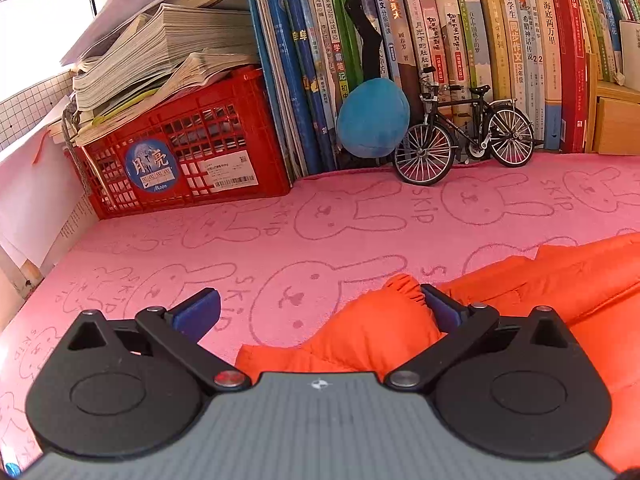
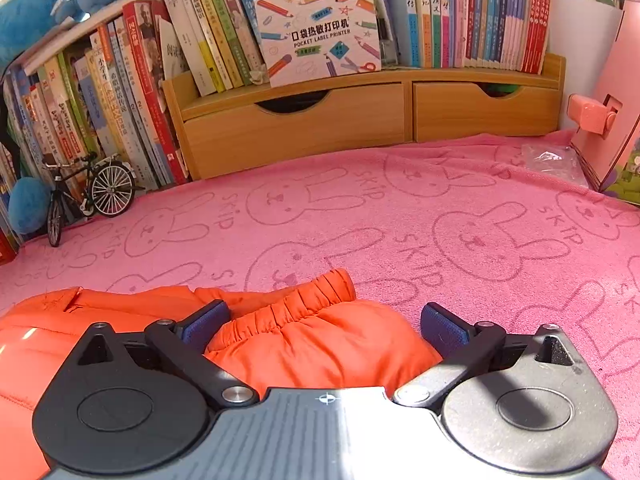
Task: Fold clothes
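Observation:
An orange padded jacket [image 1: 560, 280] lies on the pink rabbit-print towel [image 1: 280, 240]. One sleeve with a gathered cuff [image 1: 402, 290] reaches between the fingers of my left gripper [image 1: 320, 306], which is open; the cuff sits close to the right finger. In the right wrist view the other sleeve [image 2: 320, 336] with its elastic cuff [image 2: 304, 296] lies between the blue pads of my right gripper [image 2: 326, 320], also open and wide apart. The jacket's body [image 2: 60, 320] spreads to the left of that gripper.
Along the back stand a red crate [image 1: 180, 152] stacked with papers, rows of upright books [image 1: 480, 40], a blue plush toy [image 1: 372, 120] and a model bicycle [image 1: 464, 140]. A wooden drawer shelf [image 2: 360, 120] and pink box [image 2: 600, 92] border the right side.

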{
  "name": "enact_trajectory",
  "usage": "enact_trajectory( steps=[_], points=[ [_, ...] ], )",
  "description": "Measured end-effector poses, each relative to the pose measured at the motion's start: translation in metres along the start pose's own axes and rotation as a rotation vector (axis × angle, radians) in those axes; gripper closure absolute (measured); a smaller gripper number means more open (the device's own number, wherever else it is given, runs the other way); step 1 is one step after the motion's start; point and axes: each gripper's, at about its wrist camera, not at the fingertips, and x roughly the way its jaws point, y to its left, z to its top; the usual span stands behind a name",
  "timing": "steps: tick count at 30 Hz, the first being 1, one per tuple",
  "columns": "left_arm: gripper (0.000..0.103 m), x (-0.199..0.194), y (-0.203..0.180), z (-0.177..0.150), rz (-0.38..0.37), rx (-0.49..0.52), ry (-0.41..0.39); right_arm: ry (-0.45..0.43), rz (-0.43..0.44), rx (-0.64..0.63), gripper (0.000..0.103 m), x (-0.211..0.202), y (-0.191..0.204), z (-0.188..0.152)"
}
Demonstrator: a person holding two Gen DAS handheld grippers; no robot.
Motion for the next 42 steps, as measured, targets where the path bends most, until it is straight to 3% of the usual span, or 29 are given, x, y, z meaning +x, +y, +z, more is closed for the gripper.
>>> enact_trajectory(
  steps=[11, 24, 27, 31, 34, 37, 40, 42],
  points=[
    [0.0, 0.016, 0.029, -0.003, -0.171, -0.17, 0.087, -0.011, 0.01, 0.014, 0.0, 0.0, -0.001, -0.001],
    [0.0, 0.017, 0.03, -0.004, -0.178, -0.192, 0.089, -0.047, 0.09, 0.123, 0.0, -0.009, -0.017, -0.001],
    [0.0, 0.017, 0.03, -0.004, -0.175, -0.189, 0.088, -0.153, 0.083, 0.118, 0.005, -0.04, -0.014, -0.003],
    [0.0, 0.017, 0.03, -0.004, -0.174, -0.188, 0.088, -0.301, 0.126, 0.005, 0.026, -0.094, 0.014, -0.01],
    [0.0, 0.016, 0.03, -0.004, -0.172, -0.188, 0.087, -0.384, 0.164, -0.13, 0.026, -0.118, 0.06, -0.014],
    [0.0, 0.016, 0.03, -0.004, -0.169, -0.187, 0.086, -0.454, 0.143, -0.316, 0.026, -0.123, 0.127, -0.019],
    [0.0, 0.016, 0.03, -0.004, -0.164, -0.186, 0.086, -0.439, 0.126, -0.423, 0.025, -0.104, 0.178, -0.019],
    [0.0, 0.016, 0.03, -0.004, -0.158, -0.185, 0.085, -0.349, 0.171, -0.372, 0.025, -0.085, 0.191, -0.011]
  ],
)
